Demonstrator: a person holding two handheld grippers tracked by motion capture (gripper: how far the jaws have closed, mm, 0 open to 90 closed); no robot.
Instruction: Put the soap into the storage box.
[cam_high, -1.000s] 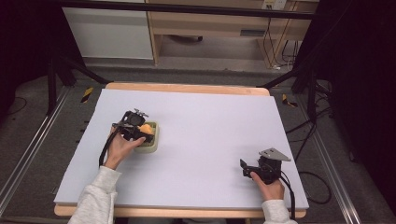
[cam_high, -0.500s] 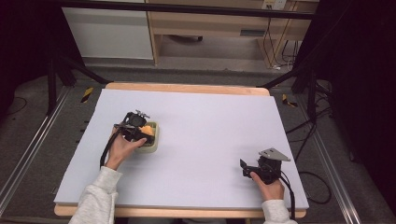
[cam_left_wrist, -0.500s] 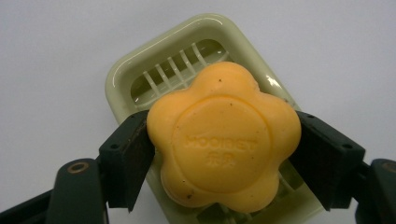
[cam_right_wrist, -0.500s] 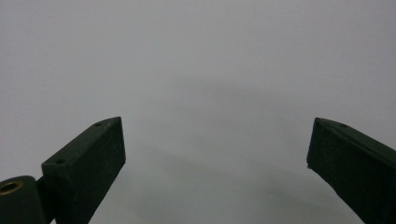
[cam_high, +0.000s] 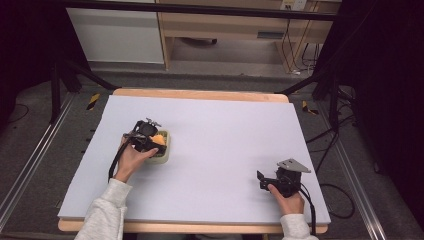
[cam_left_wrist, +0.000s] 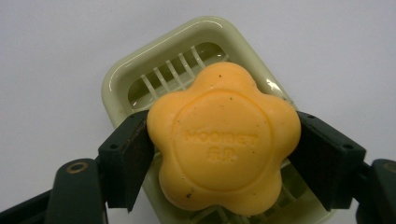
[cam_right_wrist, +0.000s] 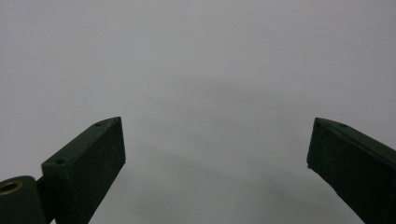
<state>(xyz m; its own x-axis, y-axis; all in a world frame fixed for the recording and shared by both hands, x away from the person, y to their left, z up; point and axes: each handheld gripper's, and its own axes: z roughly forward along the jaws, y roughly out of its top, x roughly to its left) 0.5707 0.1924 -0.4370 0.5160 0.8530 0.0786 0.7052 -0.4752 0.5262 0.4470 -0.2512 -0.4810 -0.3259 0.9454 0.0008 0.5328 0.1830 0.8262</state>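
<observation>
An orange flower-shaped soap (cam_left_wrist: 224, 144) with raised lettering sits between the black jaws of my left gripper (cam_left_wrist: 224, 123), and both pads touch its sides. Under it lies a pale green slatted soap dish (cam_left_wrist: 121, 84); I cannot tell whether the soap rests on the slats or hangs just above them. In the high view the left gripper (cam_high: 150, 140) is over the dish (cam_high: 162, 157) at the table's left middle, with the soap (cam_high: 157, 139) showing orange. My right gripper (cam_high: 261, 181) is near the front right, jaws wide apart (cam_right_wrist: 217, 126) with nothing between them.
The white table top (cam_high: 225, 130) is bare between the two hands. A wooden cabinet (cam_high: 225, 25) stands behind the table. Black frame legs (cam_high: 60, 80) flank it, and cables (cam_high: 325, 150) lie on the floor at the right.
</observation>
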